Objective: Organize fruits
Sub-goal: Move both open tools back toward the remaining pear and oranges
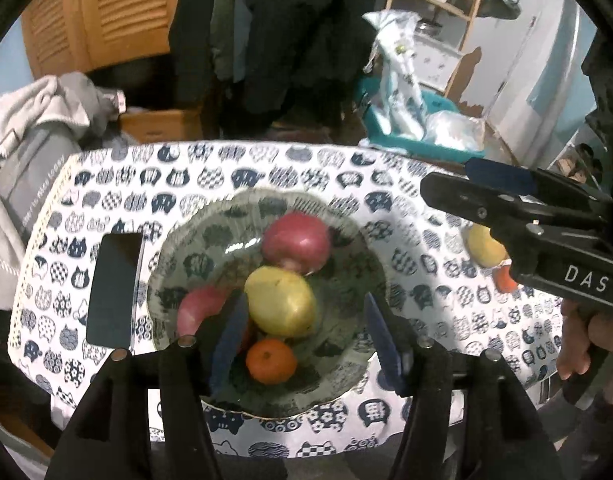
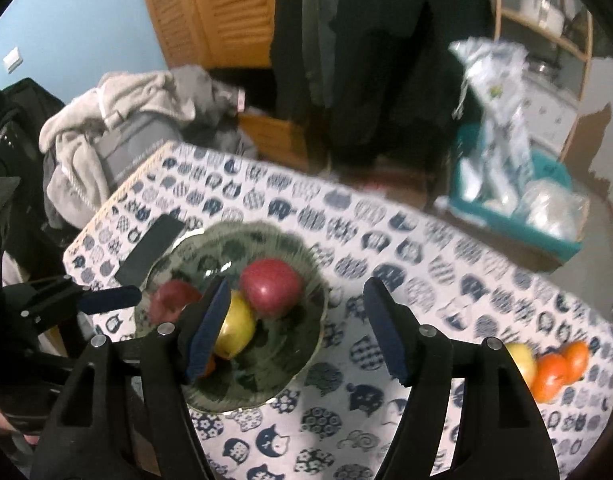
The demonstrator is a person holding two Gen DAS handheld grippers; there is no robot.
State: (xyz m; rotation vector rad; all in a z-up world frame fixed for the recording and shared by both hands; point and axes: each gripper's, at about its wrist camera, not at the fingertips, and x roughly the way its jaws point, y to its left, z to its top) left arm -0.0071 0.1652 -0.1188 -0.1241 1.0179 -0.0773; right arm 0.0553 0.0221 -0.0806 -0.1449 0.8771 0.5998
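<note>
Hovering above the glass bowl (image 1: 358,240), the left gripper (image 1: 304,336) has its blue pads apart and nothing between them. The bowl sits toward the left end of the table (image 1: 266,168), on the cat-print cloth. In it lie two red apples, one at the far side (image 1: 296,242) and one at the left (image 1: 200,306), a yellow mango (image 1: 282,300) in the middle and a small tangerine (image 1: 271,361) at the near side. The mango lies with its long axis running from far left to near right, its broader end nearer the tangerine.

The right gripper (image 2: 298,328) hangs over the bowl's right rim, also spread and empty. Its left finger covers part of the mango in its own view.

A dark phone (image 1: 114,290) lies flat just beside the bowl, by the table's left edge. Toward the right end, well apart from the bowl, wait another yellow fruit (image 2: 520,360) and two tangerines (image 2: 562,366), touching each other. Beyond the far edge stand a teal bin (image 2: 506,216) and a heap of grey clothes (image 2: 118,132).
</note>
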